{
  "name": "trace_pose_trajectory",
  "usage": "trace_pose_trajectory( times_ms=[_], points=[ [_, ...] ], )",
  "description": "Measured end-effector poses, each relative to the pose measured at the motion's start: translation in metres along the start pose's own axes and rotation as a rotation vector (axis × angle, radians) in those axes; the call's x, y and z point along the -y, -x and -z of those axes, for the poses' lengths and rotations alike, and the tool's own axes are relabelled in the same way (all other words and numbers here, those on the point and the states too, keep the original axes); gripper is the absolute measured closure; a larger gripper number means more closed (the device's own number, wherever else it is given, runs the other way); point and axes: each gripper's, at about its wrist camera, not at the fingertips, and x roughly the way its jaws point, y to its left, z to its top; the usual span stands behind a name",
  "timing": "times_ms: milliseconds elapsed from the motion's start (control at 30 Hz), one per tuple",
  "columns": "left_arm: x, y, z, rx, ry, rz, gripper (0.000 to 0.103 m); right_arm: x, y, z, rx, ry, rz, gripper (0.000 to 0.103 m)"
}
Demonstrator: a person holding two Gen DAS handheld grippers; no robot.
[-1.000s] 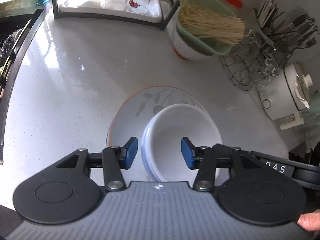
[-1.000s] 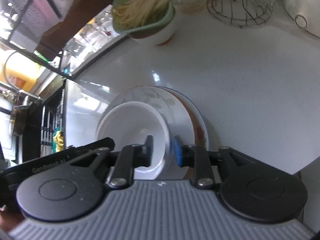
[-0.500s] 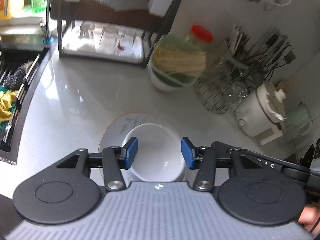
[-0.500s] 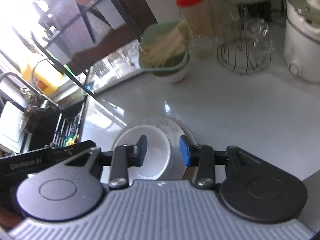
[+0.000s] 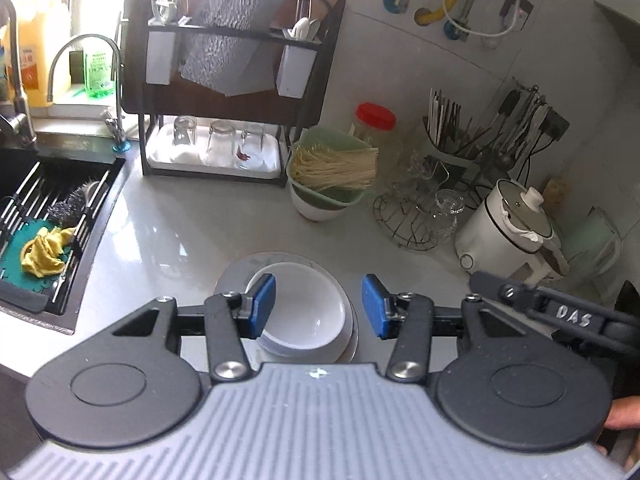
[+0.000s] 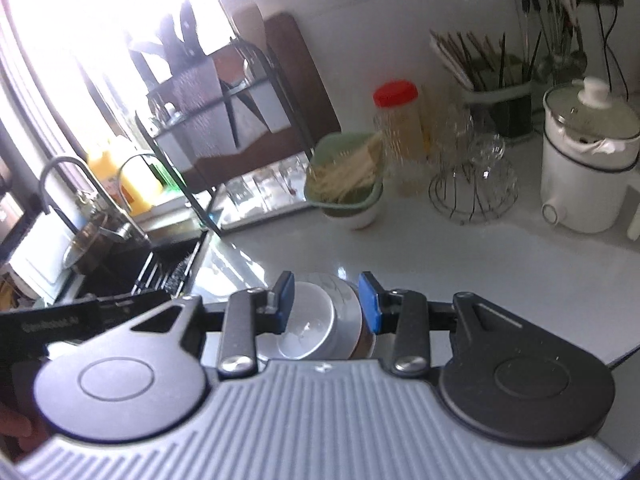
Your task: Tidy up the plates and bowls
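We hold the left gripper point(image 5: 318, 306) above the pale grey glossy bench point(image 5: 180, 216), jaws wide and holding nothing; its blue pads point(image 5: 262, 306) frame the stack below without touching it. The right gripper point(image 6: 327, 302) also sits above the stack, jaws parted and empty, the gap somewhat narrower than on the left. The round white ceramic bowl point(image 5: 302, 310) rests upright inside the shallow round plate with a grey leaf pattern point(image 5: 240, 270), which lies flat on the bench near its front edge. In the right wrist view the bowl point(image 6: 310, 326) sits toward the left side of the plate point(image 6: 348, 312), and a brownish rim shows at the plate's right edge. Toward the back edge of the bench stands a green basket of pale dry noodles set in a white bowl point(image 5: 332, 178), just beside a clear jar with a red lid point(image 5: 374, 122). To its left is a black two-tier dish rack point(image 5: 224, 80) with upturned clear glasses on its white tray. To the right are a wire basket holding glassware point(image 5: 416, 216) and a white electric cooker with a lid point(image 5: 508, 228). The black sink point(image 5: 44, 216) occupies the left edge of the bench, with a yellow cloth point(image 5: 42, 250) on its rack.
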Motion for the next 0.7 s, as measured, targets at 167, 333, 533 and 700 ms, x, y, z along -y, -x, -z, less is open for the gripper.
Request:
trace_pose_trajectory(
  times_ms=[167,333,533,700],
  points=[
    [0.006,0.013,0.015,0.018,0.000,-0.006,0.049,0.000,0.022,0.011,0.067,0.054,0.000,0.063],
    [0.013,0.022,0.028,0.030,-0.027,-0.026,0.049,0.007,0.040,0.023,0.113,0.060,0.013,0.063],
    [0.018,0.033,0.042,0.041,-0.019,-0.024,0.048,0.016,0.057,0.038,0.152,0.067,0.024,0.063],
    [0.025,0.034,0.059,0.021,-0.024,-0.014,0.047,0.017,0.069,0.052,0.162,0.090,0.037,0.063]
  ],
)
